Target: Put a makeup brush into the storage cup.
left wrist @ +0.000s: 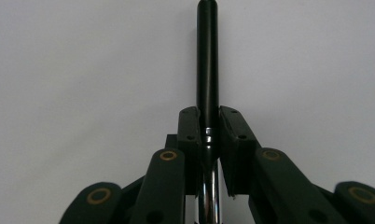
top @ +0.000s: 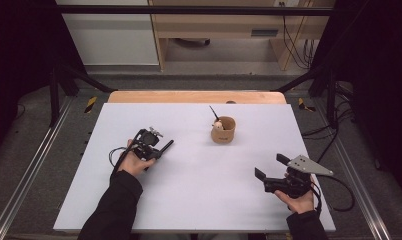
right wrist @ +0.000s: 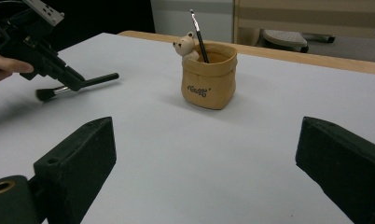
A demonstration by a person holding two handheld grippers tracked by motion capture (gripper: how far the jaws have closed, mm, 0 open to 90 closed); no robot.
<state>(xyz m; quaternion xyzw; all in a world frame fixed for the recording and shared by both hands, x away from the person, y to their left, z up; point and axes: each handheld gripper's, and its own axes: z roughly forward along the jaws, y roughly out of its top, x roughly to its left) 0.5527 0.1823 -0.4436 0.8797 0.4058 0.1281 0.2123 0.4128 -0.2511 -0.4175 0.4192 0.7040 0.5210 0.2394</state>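
High view: the tan holder stood on the white table toward the far edge, a little right of centre, with one thin brush already upright in it beside a small bear figure. The left gripper sat well to the left of the holder and nearer the person, its jaws clamped on a black-handled brush whose handle end pointed toward the holder. The right gripper rested well to the right of the holder and nearer the person, jaws standing apart with nothing between them. Left gripper view: the pads were closed on the brush at its chrome ferrule, the black handle running straight out ahead over bare table. Right gripper view: both jaws stood wide apart in the foreground, and beyond them the holder stood with the bear figure at its rim; left of the holder the left gripper held its brush roughly level just above the table, bristles trailing away from the holder. Judgement: the step in hand was the pick-up of the second brush, grip secured but carry not yet begun. The next move calls for lifting the brush, carrying it to the holder, tipping the handle downward and lowering it into the opening clear of the standing brush and the bear, without knocking the light holder over.
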